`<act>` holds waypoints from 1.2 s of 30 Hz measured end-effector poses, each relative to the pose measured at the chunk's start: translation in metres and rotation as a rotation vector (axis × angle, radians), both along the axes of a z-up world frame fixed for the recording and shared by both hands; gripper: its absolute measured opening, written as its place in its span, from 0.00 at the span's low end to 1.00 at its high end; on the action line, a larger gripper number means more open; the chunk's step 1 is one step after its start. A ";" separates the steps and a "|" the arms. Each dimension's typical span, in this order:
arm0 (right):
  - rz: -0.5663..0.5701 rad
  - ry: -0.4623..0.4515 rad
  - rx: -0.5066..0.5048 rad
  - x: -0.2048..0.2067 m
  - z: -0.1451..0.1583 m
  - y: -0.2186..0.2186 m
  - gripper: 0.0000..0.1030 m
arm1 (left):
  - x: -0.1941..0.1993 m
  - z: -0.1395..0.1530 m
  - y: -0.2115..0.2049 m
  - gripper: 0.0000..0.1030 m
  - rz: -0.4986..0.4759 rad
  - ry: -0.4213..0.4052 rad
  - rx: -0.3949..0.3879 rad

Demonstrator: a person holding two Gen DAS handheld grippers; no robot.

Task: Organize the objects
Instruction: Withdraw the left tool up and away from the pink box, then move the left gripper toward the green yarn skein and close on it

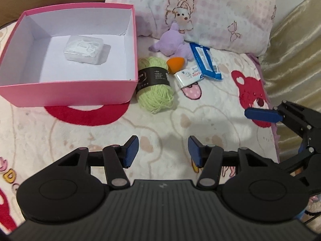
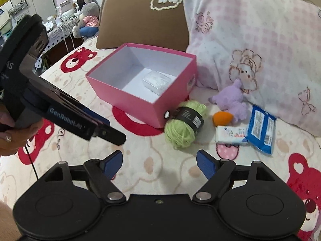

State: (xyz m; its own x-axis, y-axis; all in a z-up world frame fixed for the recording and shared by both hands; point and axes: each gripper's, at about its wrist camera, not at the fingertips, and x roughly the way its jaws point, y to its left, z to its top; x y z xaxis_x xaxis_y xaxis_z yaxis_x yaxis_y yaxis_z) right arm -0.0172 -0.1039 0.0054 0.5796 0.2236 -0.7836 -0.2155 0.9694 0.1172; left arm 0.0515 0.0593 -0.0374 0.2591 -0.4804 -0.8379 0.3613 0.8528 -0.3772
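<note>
A pink box (image 1: 68, 92) (image 2: 128, 100) with a white inside stands on the bed and holds a clear plastic-wrapped white pack (image 1: 84, 49) (image 2: 158, 81). Right of it lie a green yarn ball (image 1: 154, 84) (image 2: 184, 126), an orange sponge (image 1: 175, 64) (image 2: 221, 117), a purple plush toy (image 1: 174, 42) (image 2: 232, 100), a small white tissue pack (image 1: 188, 76) (image 2: 230, 134) and a blue wipes packet (image 1: 206, 60) (image 2: 260, 128). My left gripper (image 1: 163, 150) is open and empty over the blanket. My right gripper (image 2: 159, 163) is open and empty, short of the yarn.
A pink checked pillow (image 1: 210, 10) (image 2: 260, 40) lies behind the objects and a brown pillow (image 2: 140, 16) behind the box. The right gripper shows at the right edge of the left wrist view (image 1: 280, 118). A gold curtain (image 1: 297, 50) hangs on the right.
</note>
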 end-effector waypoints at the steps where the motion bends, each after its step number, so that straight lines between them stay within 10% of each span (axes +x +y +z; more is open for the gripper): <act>1: -0.004 -0.006 0.003 -0.001 -0.002 -0.003 0.82 | 0.001 -0.003 -0.001 0.51 0.003 -0.003 -0.012; 11: 0.036 -0.083 -0.058 0.004 -0.045 -0.014 0.85 | 0.005 -0.025 -0.010 0.52 0.062 -0.162 -0.053; 27: 0.054 -0.112 -0.231 0.043 -0.098 0.006 0.85 | 0.011 -0.074 -0.040 0.52 0.091 -0.149 -0.034; 36: 0.054 -0.101 -0.058 0.067 -0.115 -0.003 0.85 | 0.016 -0.093 -0.042 0.50 0.124 -0.217 -0.027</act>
State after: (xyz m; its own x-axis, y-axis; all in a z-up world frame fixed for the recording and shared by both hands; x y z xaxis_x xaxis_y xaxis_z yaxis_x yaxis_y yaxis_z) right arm 0.0496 -0.1064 -0.1095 0.6444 0.2126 -0.7345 -0.2755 0.9606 0.0363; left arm 0.0678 0.0176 -0.1299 0.4902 -0.4548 -0.7436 0.3295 0.8865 -0.3250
